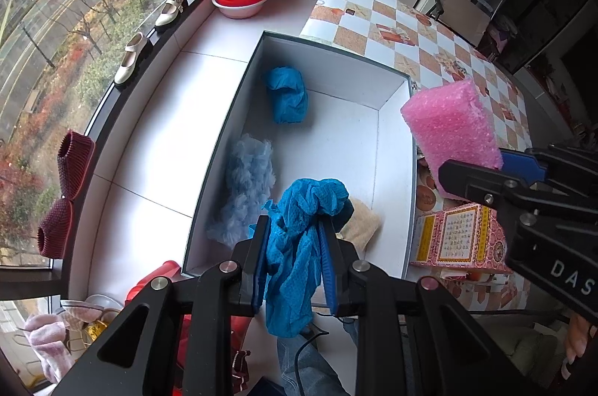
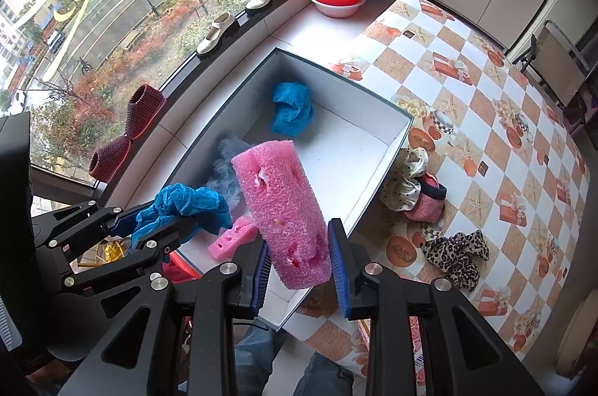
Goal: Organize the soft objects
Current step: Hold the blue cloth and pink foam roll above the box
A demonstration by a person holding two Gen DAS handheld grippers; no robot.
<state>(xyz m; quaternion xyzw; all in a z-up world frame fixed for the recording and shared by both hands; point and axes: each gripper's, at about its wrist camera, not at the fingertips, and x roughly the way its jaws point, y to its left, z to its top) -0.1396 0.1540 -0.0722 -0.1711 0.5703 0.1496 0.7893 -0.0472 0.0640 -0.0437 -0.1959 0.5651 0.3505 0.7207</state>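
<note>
The white box (image 1: pixel 392 141) holds blue cloth (image 1: pixel 287 95), fluffy duster (image 1: pixel 248 186), perhaps towel (image 1: pixel 360 222).

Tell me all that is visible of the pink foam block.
The pink foam block looks like bubbly, spongy packing foam, thick and oblong, with several torn holes in one broad face. The right tongs are shut on its lower end, blue pads on both sides. It hangs tilted over the white box, touching nothing else.
</note>
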